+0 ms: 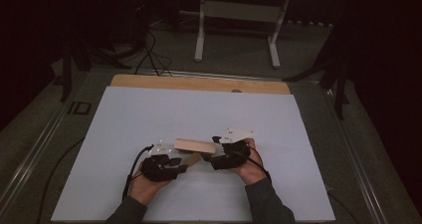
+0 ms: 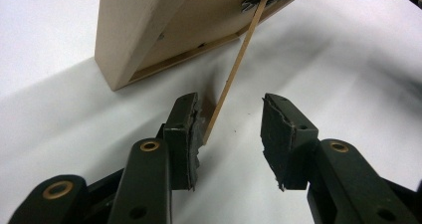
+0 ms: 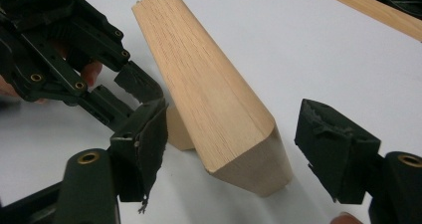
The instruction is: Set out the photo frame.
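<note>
A light wooden picture frame (image 1: 194, 145) stands tilted on the white sheet (image 1: 149, 114), propped by a thin wooden strut (image 2: 234, 74) hinged to its back (image 2: 164, 30). My left gripper (image 2: 231, 124) is open, its jaws either side of the strut's foot; the foot lies close against one pad and the other pad is well clear. In the high view the left gripper (image 1: 190, 161) sits at the frame's near left. My right gripper (image 3: 234, 134) is open, with the frame's end (image 3: 209, 89) between its jaws and a gap at the right pad. It sits at the frame's right end (image 1: 213, 150).
The white sheet covers a wooden board whose bare strip (image 1: 199, 83) shows along the far edge. A white stand (image 1: 239, 15) and cables (image 1: 149, 55) are on the floor beyond the table. The left gripper (image 3: 74, 59) is close beside the frame in the right gripper view.
</note>
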`<state>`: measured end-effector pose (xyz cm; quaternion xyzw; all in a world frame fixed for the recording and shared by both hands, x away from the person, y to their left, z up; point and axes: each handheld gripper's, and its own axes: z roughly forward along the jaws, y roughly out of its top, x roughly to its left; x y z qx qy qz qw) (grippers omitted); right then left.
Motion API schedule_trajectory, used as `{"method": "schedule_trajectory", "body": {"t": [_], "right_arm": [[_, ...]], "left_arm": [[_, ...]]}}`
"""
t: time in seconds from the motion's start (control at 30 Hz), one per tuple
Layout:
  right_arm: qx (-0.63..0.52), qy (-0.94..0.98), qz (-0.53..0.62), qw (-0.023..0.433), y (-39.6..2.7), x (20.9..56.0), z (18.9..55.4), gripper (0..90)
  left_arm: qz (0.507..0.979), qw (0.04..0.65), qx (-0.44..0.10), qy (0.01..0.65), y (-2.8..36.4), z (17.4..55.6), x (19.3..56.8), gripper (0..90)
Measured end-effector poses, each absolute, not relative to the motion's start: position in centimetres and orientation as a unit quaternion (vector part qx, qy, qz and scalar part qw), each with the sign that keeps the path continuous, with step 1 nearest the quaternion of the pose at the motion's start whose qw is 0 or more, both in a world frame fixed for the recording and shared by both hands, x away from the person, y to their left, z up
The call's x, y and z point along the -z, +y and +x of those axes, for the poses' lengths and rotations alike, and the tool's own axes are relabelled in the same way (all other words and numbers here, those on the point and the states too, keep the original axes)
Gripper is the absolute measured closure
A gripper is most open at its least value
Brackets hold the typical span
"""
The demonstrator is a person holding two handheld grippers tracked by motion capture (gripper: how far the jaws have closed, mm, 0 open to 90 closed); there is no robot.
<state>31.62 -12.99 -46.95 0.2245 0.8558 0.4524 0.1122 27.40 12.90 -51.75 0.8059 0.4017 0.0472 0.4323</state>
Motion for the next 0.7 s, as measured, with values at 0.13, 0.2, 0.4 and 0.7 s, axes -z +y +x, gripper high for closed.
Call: {"method": "schedule_trajectory", "body": {"t": [0.13, 0.2, 0.4, 0.7], "right_arm": [[-0.455, 0.854, 0.223, 0.114, -13.1, 46.7, 31.6, 27.9], [-0.456, 0.854, 0.223, 0.114, -13.1, 46.7, 31.5, 27.8], [-0.462, 0.851, 0.222, 0.114, -13.4, 46.3, 31.4, 27.6], [-0.468, 0.848, 0.219, 0.115, -13.7, 45.9, 31.3, 27.6]], "left_arm": [[0.806, 0.434, -0.048, 0.401, 12.9, 27.4, 51.7, 58.9], [0.805, 0.434, -0.049, 0.401, 12.9, 27.4, 51.6, 58.8], [0.804, 0.435, -0.05, 0.402, 13.1, 27.4, 51.5, 58.9], [0.804, 0.434, -0.056, 0.401, 13.3, 27.1, 51.3, 58.9]]}}
